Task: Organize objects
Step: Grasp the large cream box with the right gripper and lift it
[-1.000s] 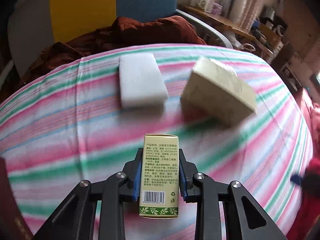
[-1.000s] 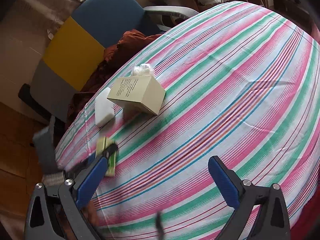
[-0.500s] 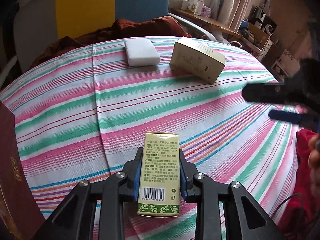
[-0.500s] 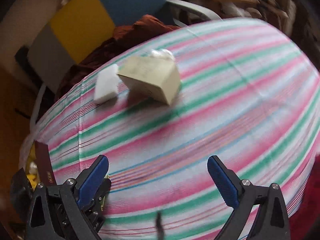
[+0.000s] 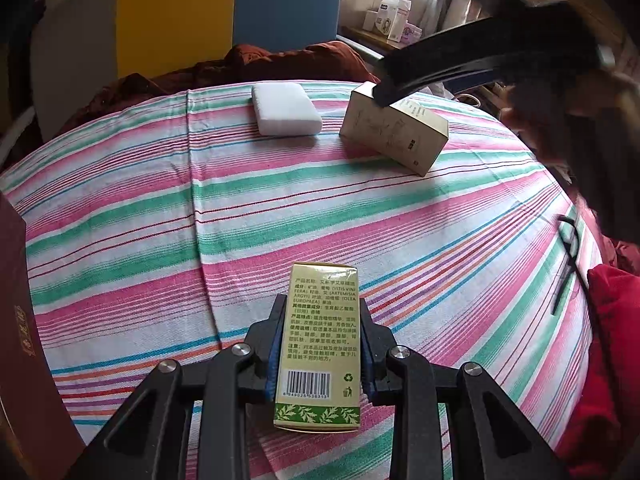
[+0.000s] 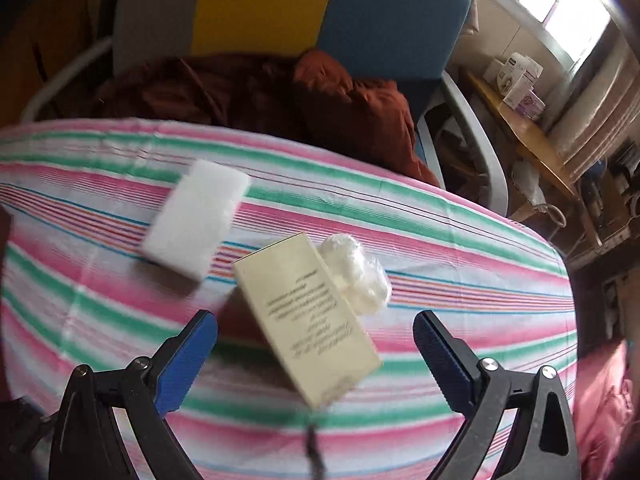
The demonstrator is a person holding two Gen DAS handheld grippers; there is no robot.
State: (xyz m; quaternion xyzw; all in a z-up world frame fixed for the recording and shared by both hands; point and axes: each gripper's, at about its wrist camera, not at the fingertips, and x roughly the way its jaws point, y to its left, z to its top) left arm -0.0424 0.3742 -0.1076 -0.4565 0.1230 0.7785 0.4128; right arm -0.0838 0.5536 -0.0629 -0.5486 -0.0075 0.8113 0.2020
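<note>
Two boxes, one sponge [image 5: 286,108], perhaps a wrapped ball [image 6: 356,272].

Your green-and-yellow carton [image 5: 319,350] carries Chinese print, "VITIS VINIFERA", "ARTEMISIA ARGYI", "OLEA EUROPAEA", and a barcode, with recycling and bin symbols at 3 o'clock of it.

You have two cardboard boxes in front of you: one small green-and-yellow box [image 5: 318,350] and one larger beige box [image 6: 306,322]. There is one white sponge block [image 6: 196,220] and one clear plastic-wrapped bundle [image 6: 356,276]. At the left edge stands one dark red box [image 5: 24,344]. You work with two grippers: the left gripper [image 5: 320,356] and the right gripper [image 6: 316,364].
</note>
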